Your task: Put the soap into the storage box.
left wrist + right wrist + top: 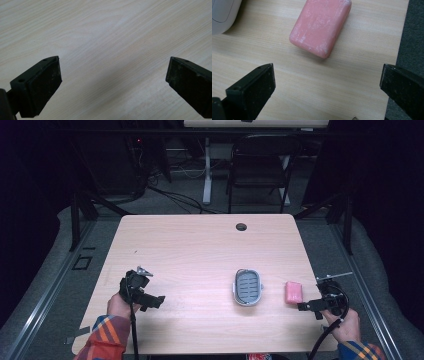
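A wooden table (200, 250) seen from above, with clock directions read from the table's centre in the high view. At about 4 o'clock lies a soap dish (247, 287), an oval grey tray with a pale rim and a ribbed, slotted floor; nothing lies in it. In the right gripper view a curved white edge of the dish (222, 15) shows at the upper left corner.

Just beside the dish, toward 3 o'clock and apart from it, a pink bar of soap (293, 292) lies flat on the bare wood near the table's right edge. In the right gripper view the soap (320, 26) sits ahead of the jaws, its surface scuffed with white marks, its long side tilted against the grain of the wood; it touches neither jaw.

The right gripper (307, 306), at about 4 o'clock near the table's edge, is held by the person's hand; its jaws stand wide apart with bare wood between them, gripping nothing. Bare table separates the jaws from the soap, and nothing stands between.

The left gripper (155, 300), at about 8 o'clock, is well apart from dish and soap. Its jaws are likewise spread, with plain wood between them in the left gripper view.

A round cable hole (241, 226) marks the table near 1 o'clock. Beyond the far edge stands a dark folding chair (260, 165) on grey carpet.
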Demonstrator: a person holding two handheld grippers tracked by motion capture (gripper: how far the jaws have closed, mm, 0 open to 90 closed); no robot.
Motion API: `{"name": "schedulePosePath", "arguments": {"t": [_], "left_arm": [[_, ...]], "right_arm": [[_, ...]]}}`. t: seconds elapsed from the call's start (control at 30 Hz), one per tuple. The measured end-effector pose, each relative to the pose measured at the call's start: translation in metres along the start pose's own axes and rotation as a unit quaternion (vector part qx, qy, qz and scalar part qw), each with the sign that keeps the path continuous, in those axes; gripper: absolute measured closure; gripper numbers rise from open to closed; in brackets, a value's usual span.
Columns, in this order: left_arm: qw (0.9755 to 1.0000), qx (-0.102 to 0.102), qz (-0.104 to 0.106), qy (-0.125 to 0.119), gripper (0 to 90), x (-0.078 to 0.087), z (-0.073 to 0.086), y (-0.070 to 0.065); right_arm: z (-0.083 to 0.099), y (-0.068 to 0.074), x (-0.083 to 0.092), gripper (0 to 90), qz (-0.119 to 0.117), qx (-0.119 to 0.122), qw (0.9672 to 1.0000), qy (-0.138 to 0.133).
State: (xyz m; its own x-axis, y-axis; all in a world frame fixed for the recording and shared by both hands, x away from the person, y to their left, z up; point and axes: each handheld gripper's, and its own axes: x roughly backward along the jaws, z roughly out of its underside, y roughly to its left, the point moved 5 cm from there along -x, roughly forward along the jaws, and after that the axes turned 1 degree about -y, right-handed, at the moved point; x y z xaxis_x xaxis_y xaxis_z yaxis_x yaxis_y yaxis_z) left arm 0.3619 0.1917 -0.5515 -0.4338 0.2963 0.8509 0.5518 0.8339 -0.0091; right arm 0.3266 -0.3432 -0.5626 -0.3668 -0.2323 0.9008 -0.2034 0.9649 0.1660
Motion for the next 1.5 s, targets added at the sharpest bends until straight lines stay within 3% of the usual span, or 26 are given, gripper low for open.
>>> {"name": "schedulePosePath", "arguments": {"t": [0.57,0.63,0.67,0.8,1.27,1.5], "left_arm": [[1.0000,-0.003,-0.001,-0.002,0.0,0.000,-0.001,-0.001],[1.0000,-0.004,0.000,-0.001,0.1,-0.001,-0.001,-0.002],[1.0000,-0.004,0.000,-0.001,0.1,-0.001,-0.001,-0.002],[1.0000,-0.004,0.000,-0.001,0.1,-0.001,-0.001,-0.002],[1.0000,-0.008,0.002,-0.001,0.1,-0.001,-0.002,-0.003],[1.0000,-0.008,0.003,-0.001,0.1,-0.001,-0.002,-0.003]], "right_arm": [[-0.001,0.004,0.001,0.0,-0.002,-0.013,0.9999,-0.003],[-0.002,0.005,0.002,0.0,0.008,-0.020,0.9997,-0.009],[-0.003,0.006,0.003,0.0,-0.003,-0.022,0.9997,-0.012],[-0.005,0.009,0.002,0.0,-0.005,-0.025,0.9996,-0.013],[-0.029,0.026,-0.011,0.0,-0.004,-0.034,0.9991,-0.027],[-0.035,0.026,-0.016,0.0,-0.009,-0.046,0.9987,-0.020]]}}
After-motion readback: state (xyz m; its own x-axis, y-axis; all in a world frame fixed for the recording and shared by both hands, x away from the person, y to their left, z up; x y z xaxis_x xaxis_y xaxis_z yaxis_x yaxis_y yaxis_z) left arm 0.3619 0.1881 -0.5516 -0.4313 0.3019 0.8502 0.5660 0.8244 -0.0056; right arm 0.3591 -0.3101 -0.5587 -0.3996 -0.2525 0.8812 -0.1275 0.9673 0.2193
